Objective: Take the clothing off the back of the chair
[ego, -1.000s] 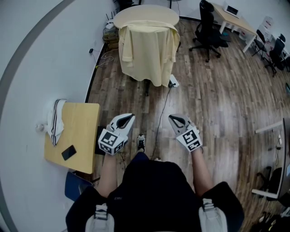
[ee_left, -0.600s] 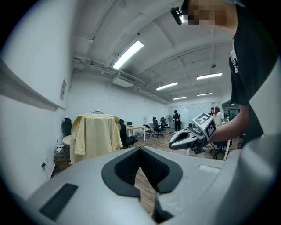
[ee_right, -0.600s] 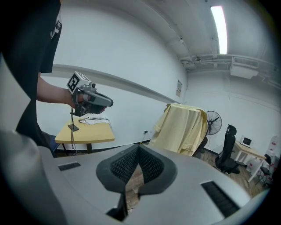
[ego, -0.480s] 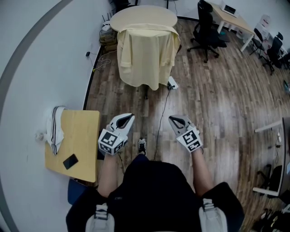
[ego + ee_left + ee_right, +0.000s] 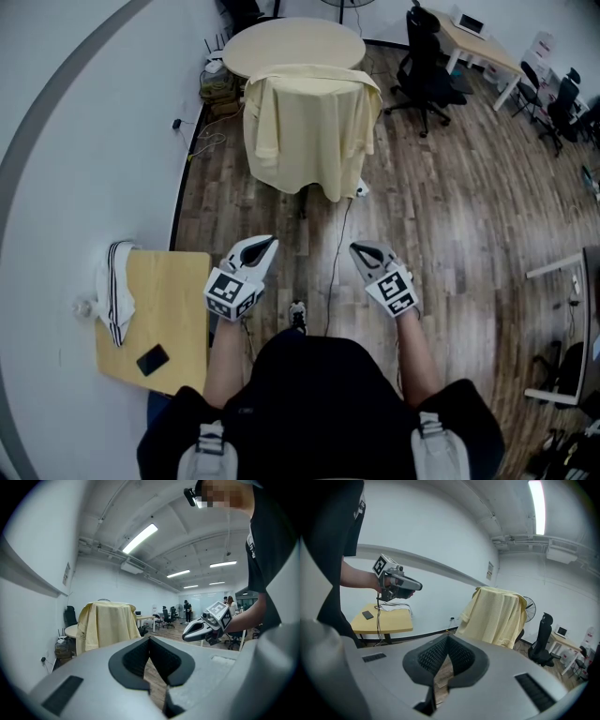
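We have walked closer: the small light-wood table now lies beside us, well short of the chair; left claw pinched together, empty; pale yellow knitted garment draped over that chair's back, unreached; right claw likewise closed on nothing

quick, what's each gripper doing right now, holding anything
left gripper: closed, holding nothing
right gripper: closed, holding nothing
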`<action>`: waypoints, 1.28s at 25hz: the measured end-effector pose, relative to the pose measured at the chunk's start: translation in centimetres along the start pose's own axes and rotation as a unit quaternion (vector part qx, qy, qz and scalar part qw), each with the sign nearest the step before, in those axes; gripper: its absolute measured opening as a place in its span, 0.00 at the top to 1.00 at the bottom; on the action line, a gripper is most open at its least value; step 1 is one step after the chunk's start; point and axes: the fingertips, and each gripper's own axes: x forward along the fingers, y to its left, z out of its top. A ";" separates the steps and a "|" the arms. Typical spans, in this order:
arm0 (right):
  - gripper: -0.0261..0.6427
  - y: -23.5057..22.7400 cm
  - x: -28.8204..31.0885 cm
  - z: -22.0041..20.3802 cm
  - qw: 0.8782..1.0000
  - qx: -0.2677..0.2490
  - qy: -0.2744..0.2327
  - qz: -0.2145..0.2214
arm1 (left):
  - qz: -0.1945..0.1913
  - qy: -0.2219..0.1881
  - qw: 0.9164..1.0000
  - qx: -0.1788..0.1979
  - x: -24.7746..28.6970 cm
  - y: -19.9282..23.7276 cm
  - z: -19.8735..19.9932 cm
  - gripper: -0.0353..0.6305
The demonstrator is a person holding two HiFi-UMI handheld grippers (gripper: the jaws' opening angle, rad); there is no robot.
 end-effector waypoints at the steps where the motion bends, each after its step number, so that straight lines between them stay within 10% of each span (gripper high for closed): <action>1: 0.97 -0.2 0.6 0.2 1.000 -0.001 0.000 -0.001 | -0.001 -0.001 1.000 0.001 0.2 0.7 0.0 0.95; 32: 0.97 -5.8 11.2 2.0 0.997 0.026 0.020 -0.070 | -0.071 0.008 0.997 0.011 7.2 13.9 0.0 0.95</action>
